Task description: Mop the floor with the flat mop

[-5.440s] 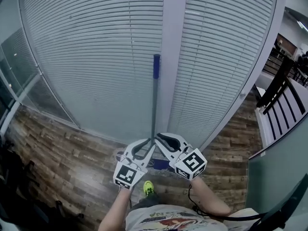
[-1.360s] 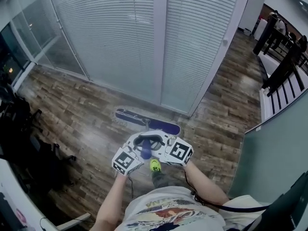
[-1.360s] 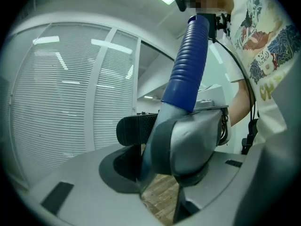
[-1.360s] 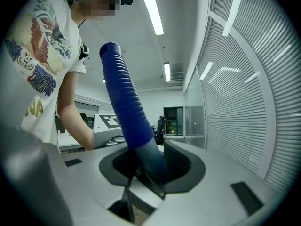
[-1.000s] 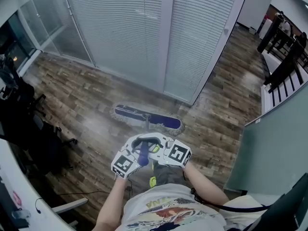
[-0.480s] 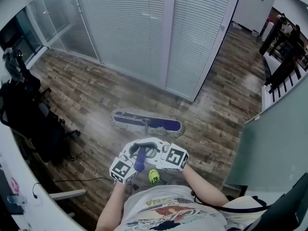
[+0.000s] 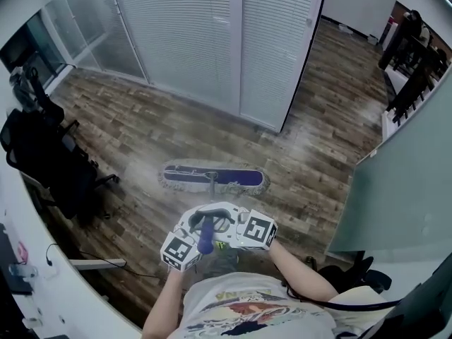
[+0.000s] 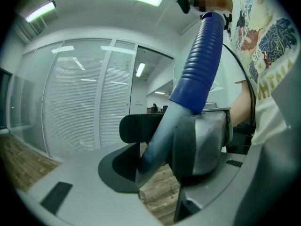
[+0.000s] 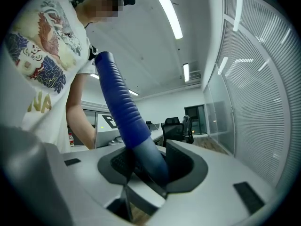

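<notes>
The flat mop's blue head (image 7: pixel 212 177) lies flat on the wood floor (image 7: pixel 141 133), a little out from the blind-covered glass wall. Its grey pole (image 7: pixel 211 186) rises towards me and ends in a ribbed blue grip (image 7: pixel 205 235). My left gripper (image 7: pixel 198 219) and right gripper (image 7: pixel 224 219) meet on that handle, one from each side. In the left gripper view the pole (image 8: pixel 155 145) is clamped between the left gripper's (image 8: pixel 162 140) pads. In the right gripper view the blue grip (image 9: pixel 120 102) sits between the right gripper's (image 9: pixel 150 166) jaws, which are opening while still touching it.
Black office chairs (image 7: pixel 46 154) stand at the left beside a white desk edge (image 7: pixel 42 288), with a cable on the floor (image 7: pixel 92 263). A grey-green partition (image 7: pixel 402 182) closes the right side. Dark furniture (image 7: pixel 409 62) stands at the far right. Blinds (image 7: pixel 212 34) fill the far wall.
The mop went from standing upright against the blinds to lying on the floor. Over the last second its head slid away from the glass wall as I backed up. Both grippers stayed on the handle.
</notes>
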The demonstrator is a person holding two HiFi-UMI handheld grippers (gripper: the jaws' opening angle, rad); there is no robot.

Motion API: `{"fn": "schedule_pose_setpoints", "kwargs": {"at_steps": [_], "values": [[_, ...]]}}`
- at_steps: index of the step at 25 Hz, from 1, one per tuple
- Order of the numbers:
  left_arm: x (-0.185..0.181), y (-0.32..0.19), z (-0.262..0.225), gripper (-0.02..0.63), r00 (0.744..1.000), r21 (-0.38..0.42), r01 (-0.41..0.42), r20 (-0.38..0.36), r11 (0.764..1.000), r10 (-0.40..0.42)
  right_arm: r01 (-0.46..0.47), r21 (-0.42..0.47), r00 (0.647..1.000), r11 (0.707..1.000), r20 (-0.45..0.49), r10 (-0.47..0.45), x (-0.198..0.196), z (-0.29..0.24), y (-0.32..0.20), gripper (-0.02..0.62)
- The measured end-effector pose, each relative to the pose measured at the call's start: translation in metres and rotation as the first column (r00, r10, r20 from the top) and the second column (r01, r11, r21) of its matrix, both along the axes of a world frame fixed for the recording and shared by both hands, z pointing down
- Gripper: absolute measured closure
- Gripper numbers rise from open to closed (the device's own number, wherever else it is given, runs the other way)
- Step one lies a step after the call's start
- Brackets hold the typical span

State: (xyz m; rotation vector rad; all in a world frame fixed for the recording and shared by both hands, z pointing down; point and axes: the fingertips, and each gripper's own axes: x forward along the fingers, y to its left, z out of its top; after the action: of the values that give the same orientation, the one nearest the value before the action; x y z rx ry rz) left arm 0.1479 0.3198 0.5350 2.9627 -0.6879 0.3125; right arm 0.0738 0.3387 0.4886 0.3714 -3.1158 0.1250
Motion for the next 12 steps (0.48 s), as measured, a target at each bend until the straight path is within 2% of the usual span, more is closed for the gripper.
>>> {"fn": "schedule_pose_setpoints", "kwargs": {"at_steps": [6,9,12], "values": [[-0.005,0.093,0.002,0.453,0.999,-0.008,0.045,0.0,0.999,-0.045,0.051,0.003,0.999,0.999,0.001,-0.051,-0.004,0.004,0.096,0.422],[-0.023,0.106,0.001,0.454,0.995,-0.015,0.1,-0.019,0.995,-0.101,0.103,0.002,0.994,0.995,-0.023,-0.103,-0.021,0.002,0.113,0.42],[-0.027,0.116,0.007,0.454,0.996,-0.007,0.087,-0.013,0.996,-0.087,0.09,0.007,0.996,0.996,-0.019,-0.09,-0.026,0.009,0.123,0.42]]}}
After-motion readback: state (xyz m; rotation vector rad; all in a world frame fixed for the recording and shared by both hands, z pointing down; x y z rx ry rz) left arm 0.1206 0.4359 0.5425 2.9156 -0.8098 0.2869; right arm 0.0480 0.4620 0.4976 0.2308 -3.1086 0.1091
